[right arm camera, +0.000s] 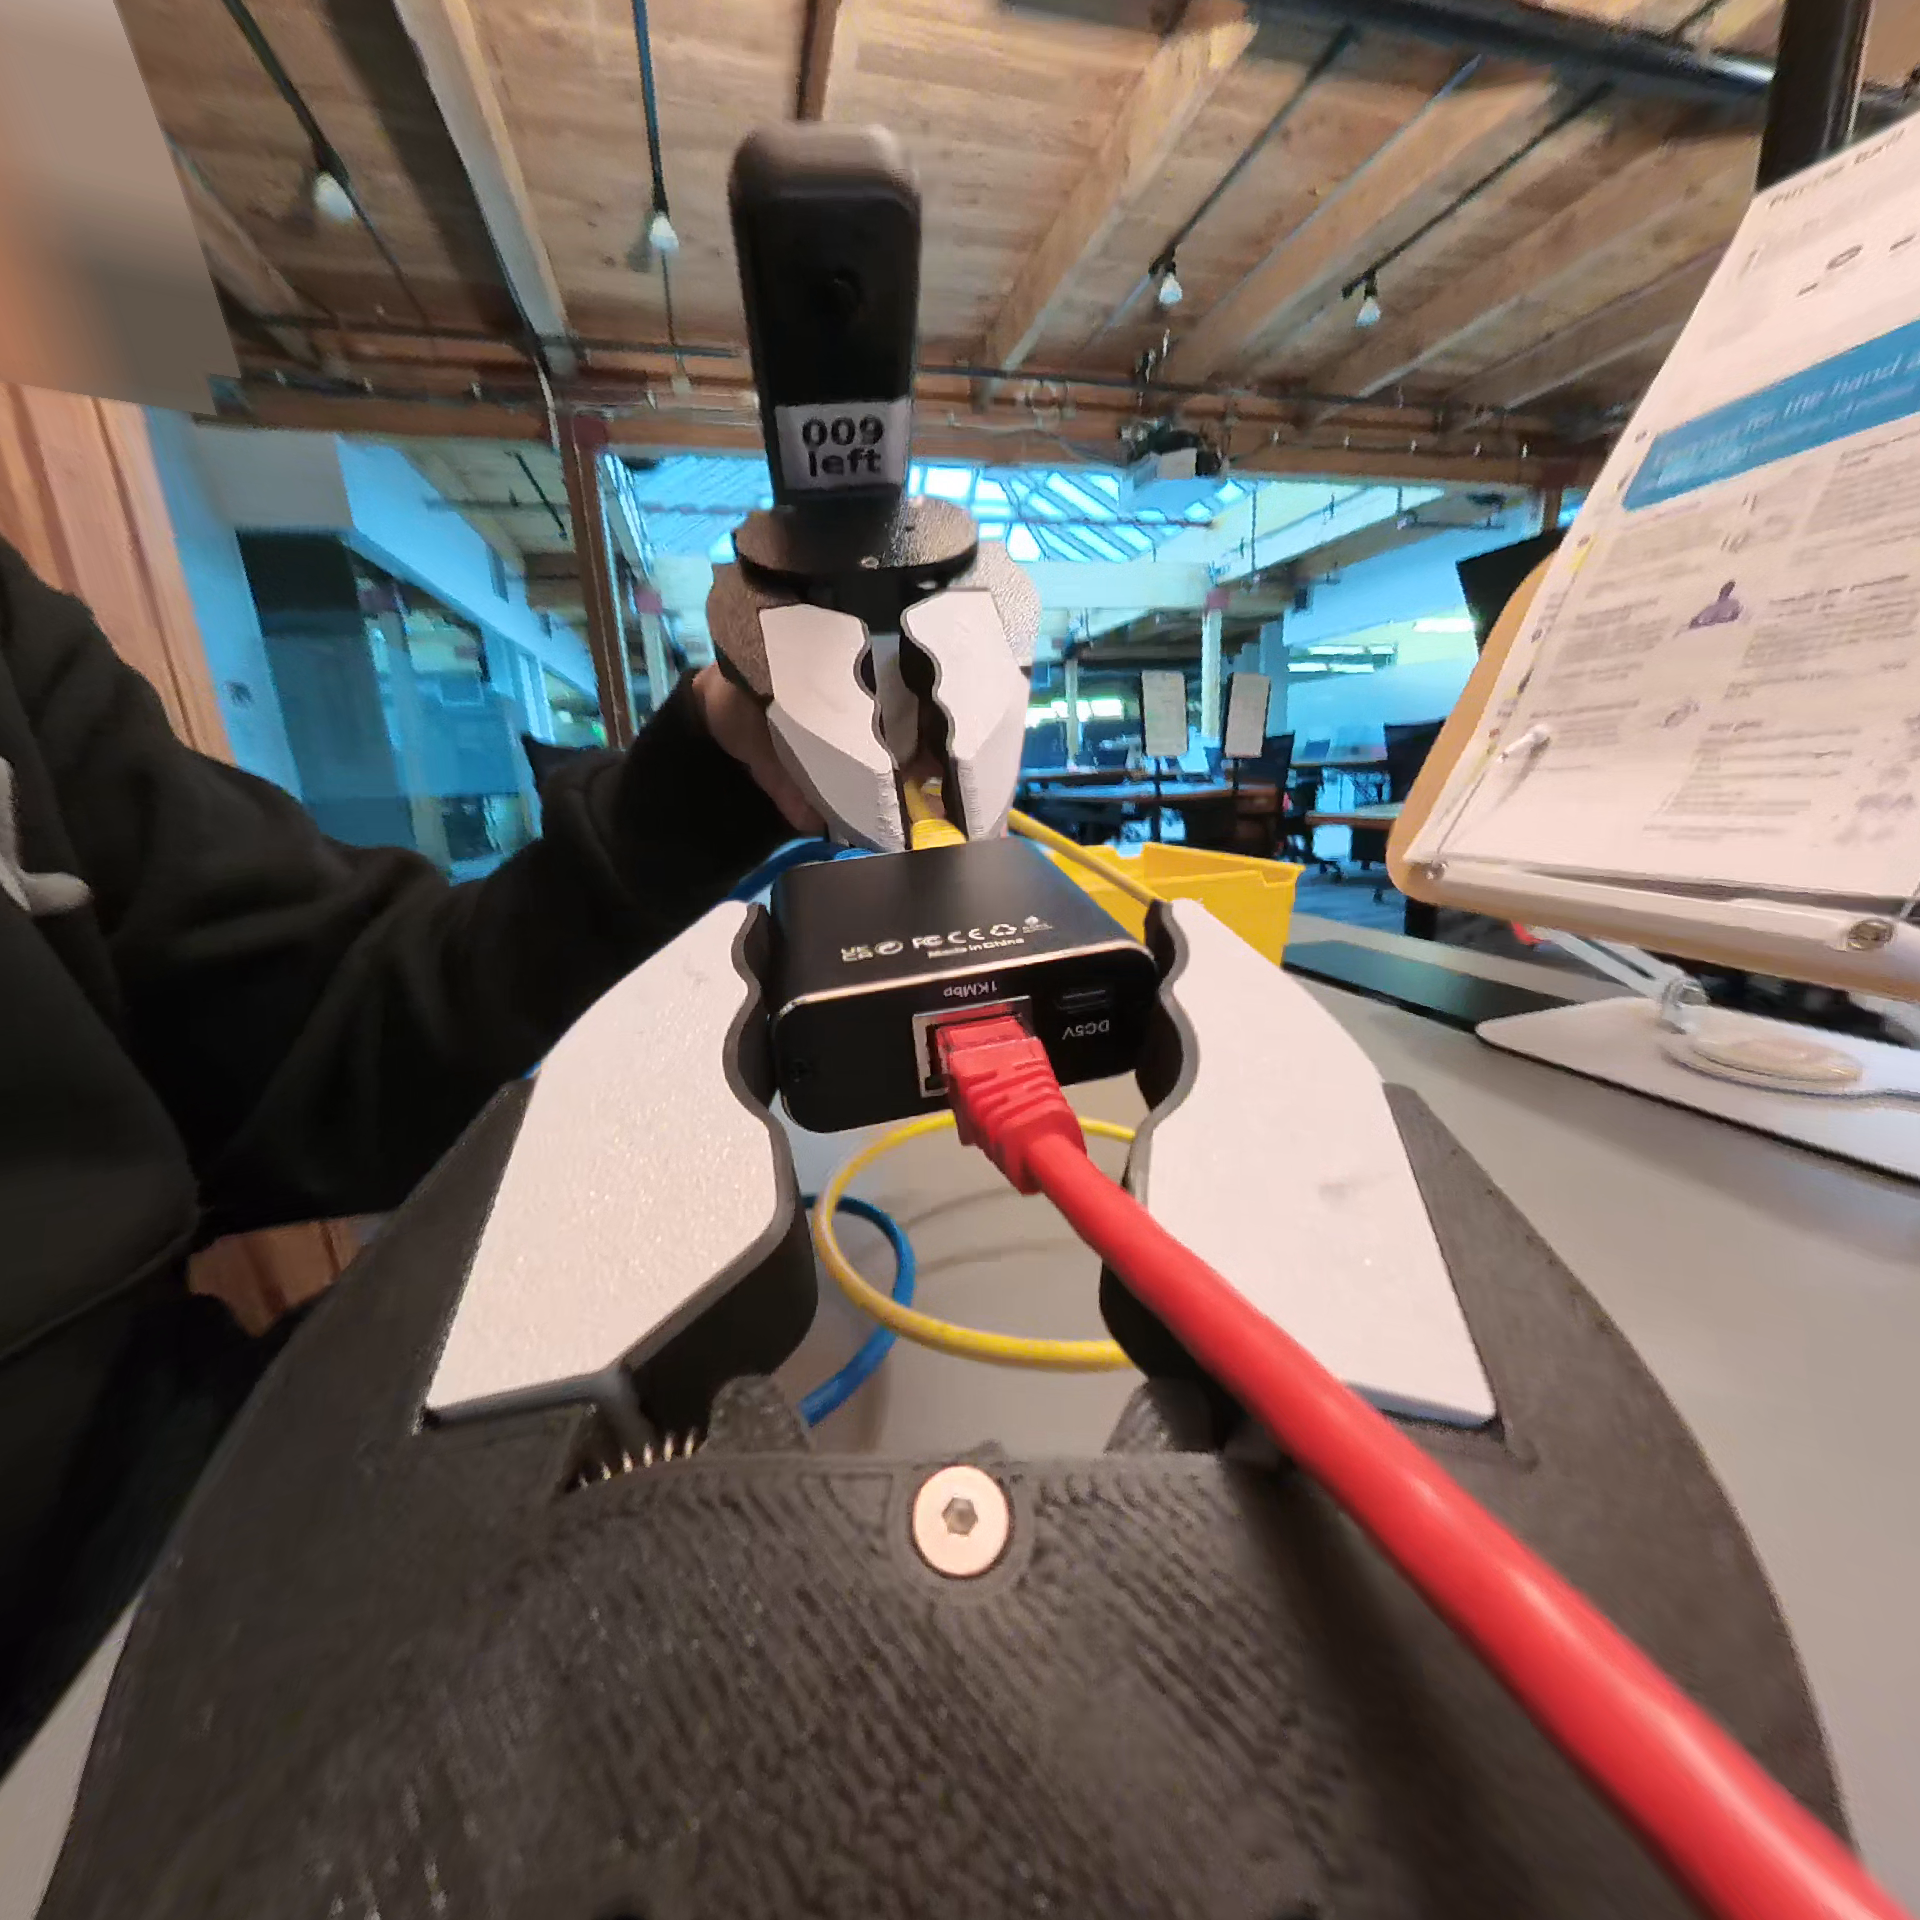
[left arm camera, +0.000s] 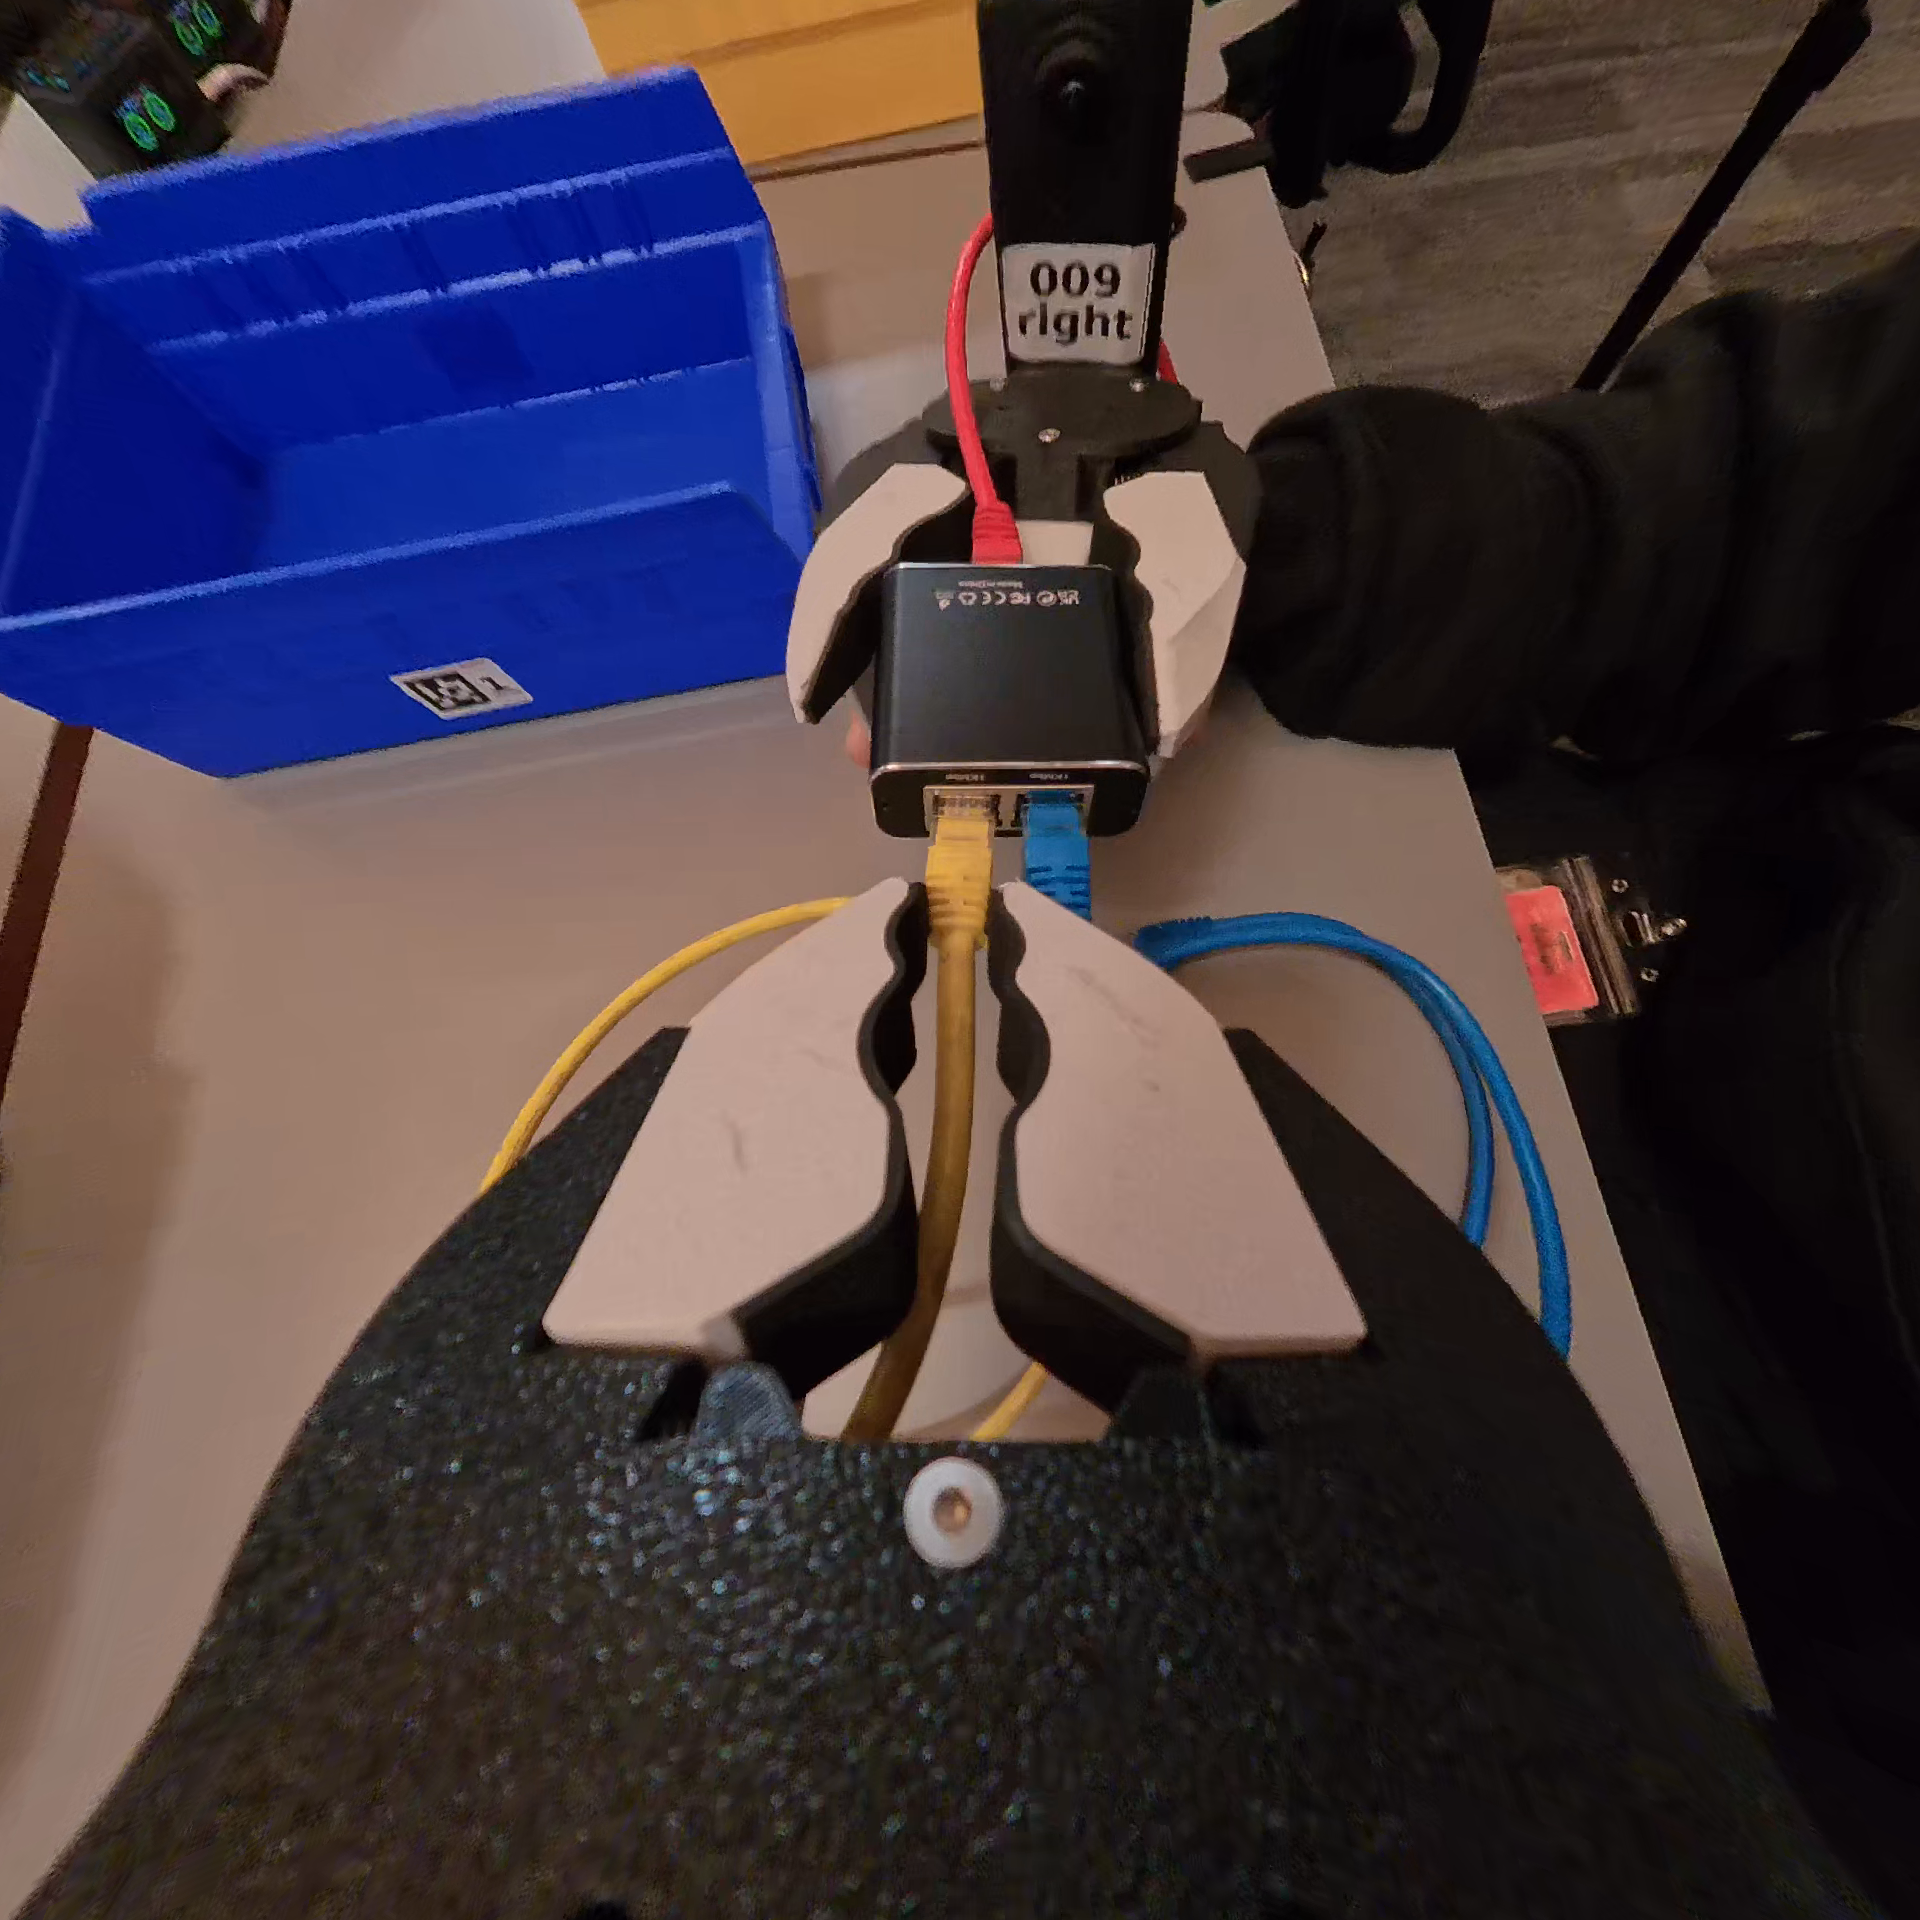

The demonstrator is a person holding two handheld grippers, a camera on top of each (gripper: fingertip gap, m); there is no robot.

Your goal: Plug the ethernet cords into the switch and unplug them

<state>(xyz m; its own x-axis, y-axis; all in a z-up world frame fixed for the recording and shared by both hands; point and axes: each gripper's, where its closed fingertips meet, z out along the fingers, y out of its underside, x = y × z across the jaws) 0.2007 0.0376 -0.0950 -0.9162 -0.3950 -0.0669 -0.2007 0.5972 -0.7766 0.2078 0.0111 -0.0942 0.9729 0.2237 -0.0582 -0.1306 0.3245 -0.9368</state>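
A small black switch (left arm camera: 1003,686) is held above the table by my right gripper (left arm camera: 1003,623), whose fingers clamp its two sides; in the right wrist view the switch (right arm camera: 935,935) sits between that gripper's tips (right arm camera: 961,935). A red cord (right arm camera: 1143,1226) is plugged into its near port there. On the opposite face a yellow cord (left arm camera: 956,883) and a blue cord (left arm camera: 1060,862) sit in the two ports. My left gripper (left arm camera: 961,909) is shut on the yellow cord just behind its plug; it also shows in the right wrist view (right arm camera: 920,805).
A blue divided bin (left arm camera: 395,468) stands on the table at the left. The yellow and blue cords loop loosely on the grey table (left arm camera: 312,935). A yellow bin (right arm camera: 1226,894) and a stand with a printed sheet (right arm camera: 1714,582) are at the right. A person's black sleeve (left arm camera: 1507,582) reaches in.
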